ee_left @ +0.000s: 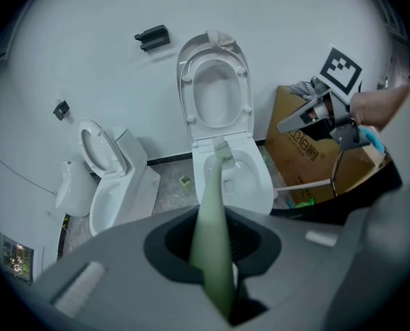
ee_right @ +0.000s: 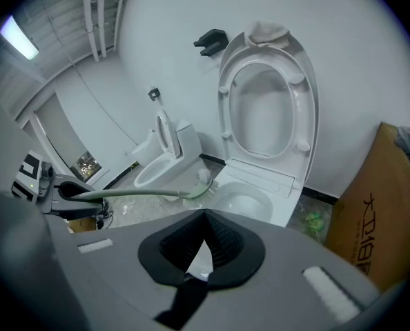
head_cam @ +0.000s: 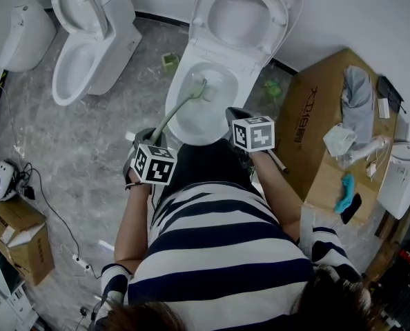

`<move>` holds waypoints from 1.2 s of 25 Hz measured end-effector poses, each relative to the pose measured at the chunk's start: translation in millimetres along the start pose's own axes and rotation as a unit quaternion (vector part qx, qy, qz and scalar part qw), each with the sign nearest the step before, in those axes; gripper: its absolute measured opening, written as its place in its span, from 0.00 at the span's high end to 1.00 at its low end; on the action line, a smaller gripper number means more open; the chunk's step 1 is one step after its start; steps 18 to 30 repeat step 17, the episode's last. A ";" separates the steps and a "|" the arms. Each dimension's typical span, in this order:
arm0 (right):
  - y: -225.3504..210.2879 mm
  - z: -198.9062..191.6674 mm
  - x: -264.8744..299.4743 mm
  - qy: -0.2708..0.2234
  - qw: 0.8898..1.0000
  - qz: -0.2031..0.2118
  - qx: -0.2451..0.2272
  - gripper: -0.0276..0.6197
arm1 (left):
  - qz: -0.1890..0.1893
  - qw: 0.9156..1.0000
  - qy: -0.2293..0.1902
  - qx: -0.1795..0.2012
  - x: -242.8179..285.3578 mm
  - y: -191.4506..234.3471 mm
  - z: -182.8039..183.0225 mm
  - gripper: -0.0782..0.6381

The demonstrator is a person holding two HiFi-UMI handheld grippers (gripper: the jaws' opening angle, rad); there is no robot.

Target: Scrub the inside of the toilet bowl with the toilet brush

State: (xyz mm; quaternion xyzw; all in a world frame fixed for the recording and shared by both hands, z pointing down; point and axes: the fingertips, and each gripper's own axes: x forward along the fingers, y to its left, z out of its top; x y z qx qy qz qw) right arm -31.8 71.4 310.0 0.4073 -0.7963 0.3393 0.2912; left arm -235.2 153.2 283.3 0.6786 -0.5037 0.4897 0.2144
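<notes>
A white toilet bowl (head_cam: 191, 126) stands in front of me with its seat and lid (head_cam: 241, 12) raised. My left gripper (head_cam: 150, 140) is shut on the pale green handle of the toilet brush (head_cam: 174, 112). The brush head (head_cam: 199, 87) lies inside the bowl near its back left wall. In the left gripper view the handle (ee_left: 213, 240) runs from the jaws up to the brush head (ee_left: 221, 147) in the bowl (ee_left: 250, 178). My right gripper (head_cam: 238, 114) hovers over the bowl's front right rim, shut with nothing in it (ee_right: 203, 243). From there the brush (ee_right: 194, 193) is seen reaching over the bowl (ee_right: 253, 202).
A second toilet (head_cam: 88, 47) and a white wall fixture (head_cam: 22, 36) stand to the left. At the right, a large cardboard box (head_cam: 322, 123) carries cloths and small items. Small green objects (head_cam: 169, 61) lie on the marble floor. At lower left are another carton (head_cam: 18, 233) and cables.
</notes>
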 end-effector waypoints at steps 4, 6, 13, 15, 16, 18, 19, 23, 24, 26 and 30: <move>3.5 -1.1 1.3 0.002 1.000 0.001 -0.003 0.96 | 0.000 1.000 0.001 -0.002 -1.0 1.3 -2.9 0.89; 4.4 -2.4 0.6 0.002 1.000 0.002 -0.002 0.96 | 0.000 1.000 0.001 -0.002 -2.0 0.5 -2.9 0.89; 4.4 -0.2 -0.2 0.000 1.000 0.001 -0.003 0.96 | 0.000 1.000 -0.004 0.001 -1.5 0.9 1.7 0.89; 3.9 0.2 -0.1 0.000 1.000 0.001 -0.005 0.96 | 0.000 1.000 -0.005 0.001 -0.6 0.9 2.8 0.89; 3.5 0.2 0.0 0.000 1.000 0.000 -0.005 0.96 | 0.000 1.000 -0.005 0.001 -0.2 0.6 3.5 0.89; 3.1 0.2 0.0 0.000 1.000 0.000 -0.005 0.96 | 0.000 1.000 -0.006 0.001 0.2 0.3 4.3 0.89; 3.1 0.2 0.0 0.000 1.000 0.000 -0.005 0.96 | 0.000 1.000 -0.006 0.001 0.2 0.3 4.3 0.89; 3.1 0.2 0.0 0.000 1.000 0.000 -0.005 0.96 | 0.000 1.000 -0.006 0.001 0.2 0.3 4.3 0.89; 3.1 0.2 0.0 0.000 1.000 0.000 -0.005 0.96 | 0.000 1.000 -0.006 0.001 0.2 0.3 4.3 0.89; 3.1 0.2 0.0 0.000 1.000 0.000 -0.005 0.96 | 0.000 1.000 -0.006 0.001 0.2 0.3 4.3 0.89; 3.1 0.2 0.0 0.000 1.000 0.000 -0.005 0.96 | 0.000 1.000 -0.006 0.001 0.2 0.3 4.3 0.89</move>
